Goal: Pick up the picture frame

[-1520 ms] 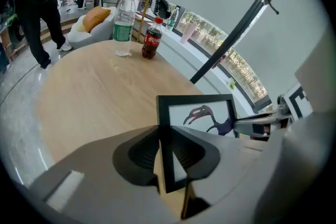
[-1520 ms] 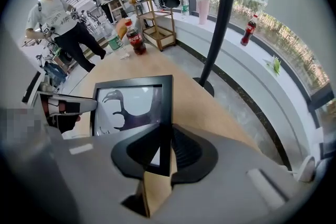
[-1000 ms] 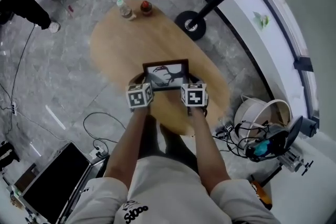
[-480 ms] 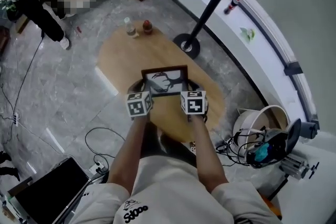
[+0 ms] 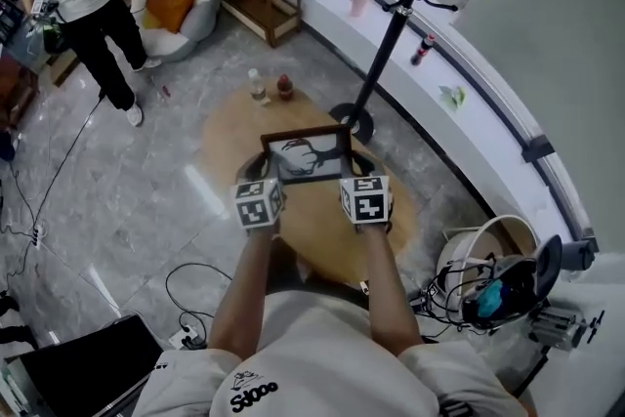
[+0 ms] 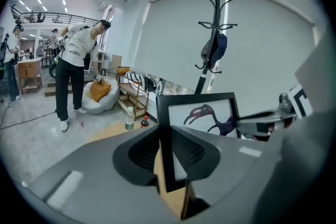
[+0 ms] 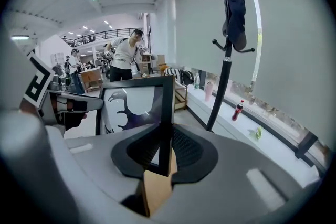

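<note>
Oval wooden table (image 5: pixel 322 222) below the picture frame (image 5: pixel 311 156), grey marble floor (image 5: pixel 127 200), coat stand (image 5: pixel 386 54)

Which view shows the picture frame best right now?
Head view: the whole picture frame shows, small, held between both grippers. Left gripper view is closer and shows the bird print, but the left gripper covers its lower part. Right gripper view sees it obliquely, the right gripper clamped on its side edge.

Picture frame (image 7: pixel 135 106) tight in right gripper (image 7: pixel 160 148)
</note>
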Motion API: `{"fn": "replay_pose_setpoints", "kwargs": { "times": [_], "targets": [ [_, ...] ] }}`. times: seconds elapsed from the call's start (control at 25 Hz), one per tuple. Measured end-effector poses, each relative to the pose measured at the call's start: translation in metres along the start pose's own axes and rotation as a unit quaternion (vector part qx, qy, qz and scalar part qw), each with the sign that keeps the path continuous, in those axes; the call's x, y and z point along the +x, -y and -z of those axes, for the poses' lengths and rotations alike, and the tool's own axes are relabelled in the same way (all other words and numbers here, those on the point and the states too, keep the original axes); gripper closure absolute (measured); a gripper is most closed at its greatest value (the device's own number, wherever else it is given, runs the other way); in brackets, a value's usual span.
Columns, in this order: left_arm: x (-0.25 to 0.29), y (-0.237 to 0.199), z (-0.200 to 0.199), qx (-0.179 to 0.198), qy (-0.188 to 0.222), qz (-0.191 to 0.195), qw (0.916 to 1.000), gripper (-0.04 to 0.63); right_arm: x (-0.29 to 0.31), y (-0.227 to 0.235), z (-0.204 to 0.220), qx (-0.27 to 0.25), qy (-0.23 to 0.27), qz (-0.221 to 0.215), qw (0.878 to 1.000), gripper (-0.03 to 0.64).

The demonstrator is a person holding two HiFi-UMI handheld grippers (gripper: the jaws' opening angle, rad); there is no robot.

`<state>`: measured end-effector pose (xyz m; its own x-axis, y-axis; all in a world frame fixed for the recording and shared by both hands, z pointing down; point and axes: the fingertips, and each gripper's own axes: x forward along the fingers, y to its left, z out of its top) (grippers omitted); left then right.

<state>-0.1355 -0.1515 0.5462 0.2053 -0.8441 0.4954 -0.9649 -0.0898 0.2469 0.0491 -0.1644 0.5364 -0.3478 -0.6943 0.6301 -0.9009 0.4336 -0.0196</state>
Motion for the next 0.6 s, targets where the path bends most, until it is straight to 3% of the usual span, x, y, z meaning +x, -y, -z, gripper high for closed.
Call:
{"fn": "replay_pose_setpoints", "kwargs": {
  "times": [0.32,0.6],
  "targets": [
    [-0.055,0.022,-0.073,0.048,0.073,-0.004,0.9962,0.517,-0.061,-0.009,-0.061,-0.030,0.079,-0.017,0.996,0.540],
    [-0.112,0.040,-0.133,0.079,0.145,-0.019,0.9861,0.517,-0.120,-0.021,-0.113,-0.064,0.151,-0.029,0.986,0.538]
  ]
}}
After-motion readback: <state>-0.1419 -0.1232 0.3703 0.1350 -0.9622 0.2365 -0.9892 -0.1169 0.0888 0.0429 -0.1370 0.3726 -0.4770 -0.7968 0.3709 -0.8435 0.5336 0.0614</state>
